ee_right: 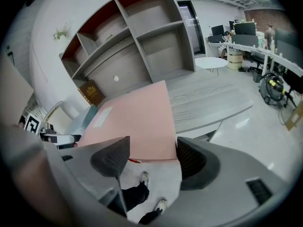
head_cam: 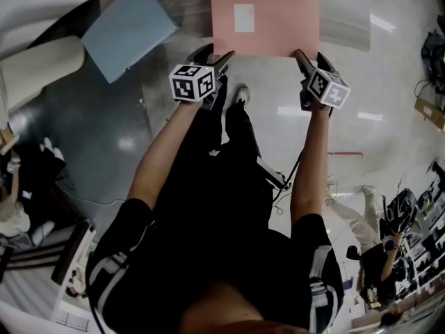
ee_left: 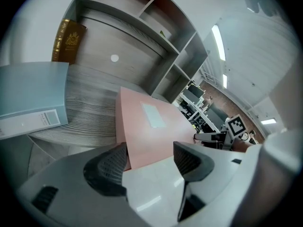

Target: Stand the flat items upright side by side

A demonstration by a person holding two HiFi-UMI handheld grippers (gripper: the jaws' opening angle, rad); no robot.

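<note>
Now, left hand-held gripper (head_cam: 215,54), right hand-held gripper (head_cam: 311,58), each open, empty, at corners of pink folder (head_cam: 278,26).

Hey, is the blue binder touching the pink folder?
Apart. The head view shows a strip of bare table between the blue binder and the pink folder.

Grey wood-grain table (head_cam: 348,23), two flat items on it.
Pink folder (head_cam: 264,19) lies flat at the middle, overhanging the near edge; blue binder (head_cam: 128,30) lies flat to its left, apart; brown book (ee_left: 68,41) upright at the back.
</note>
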